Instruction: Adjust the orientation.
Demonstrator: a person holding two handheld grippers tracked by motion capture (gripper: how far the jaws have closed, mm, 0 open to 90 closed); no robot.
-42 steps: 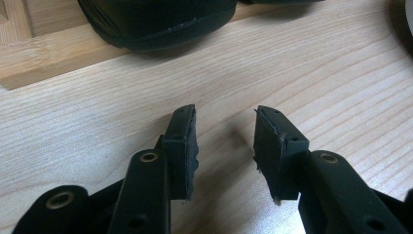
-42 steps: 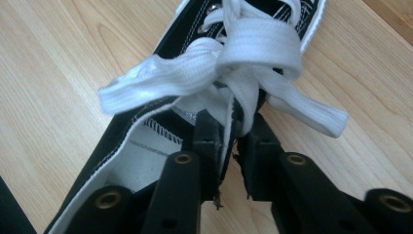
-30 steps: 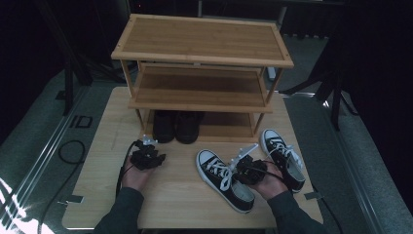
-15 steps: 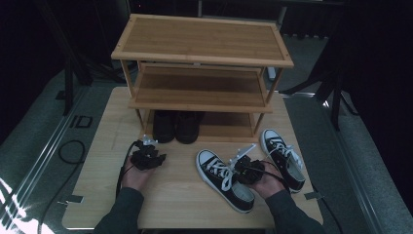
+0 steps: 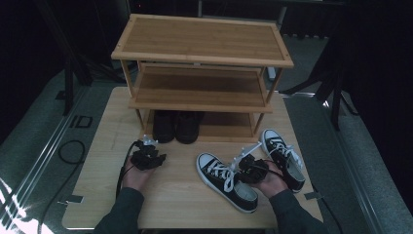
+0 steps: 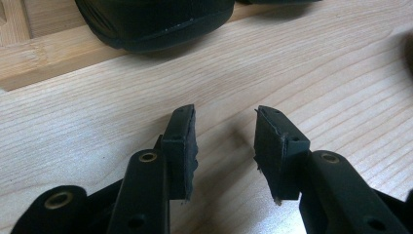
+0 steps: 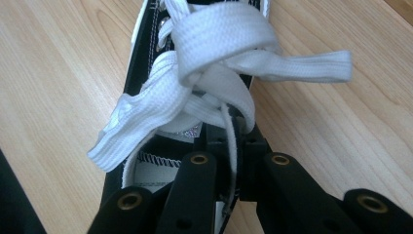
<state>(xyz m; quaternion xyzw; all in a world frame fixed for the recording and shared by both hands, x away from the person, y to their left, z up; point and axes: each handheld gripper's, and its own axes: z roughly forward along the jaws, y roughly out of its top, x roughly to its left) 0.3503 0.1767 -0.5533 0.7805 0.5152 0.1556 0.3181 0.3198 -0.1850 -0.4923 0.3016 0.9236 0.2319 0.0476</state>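
A black-and-white sneaker (image 5: 220, 178) lies on the wooden table (image 5: 180, 202) at the front right, its white laces (image 7: 204, 53) tied in a loose knot. My right gripper (image 5: 245, 164) (image 7: 234, 141) is shut on the thin edge of this sneaker's upper, just below the knot. Its twin sneaker (image 5: 282, 156) lies to the right, partly under the hand. At the front left my left gripper (image 5: 147, 146) (image 6: 224, 131) rests low over bare wood, open, with nothing between its pads. It points at a black shoe (image 6: 156, 19).
A three-tier bamboo shoe rack (image 5: 202, 36) stands at the back of the table. A pair of black shoes (image 5: 176, 126) sits on its bottom shelf, whose front board (image 6: 29, 53) lies just ahead of the left gripper. Cables trail off the table's left side.
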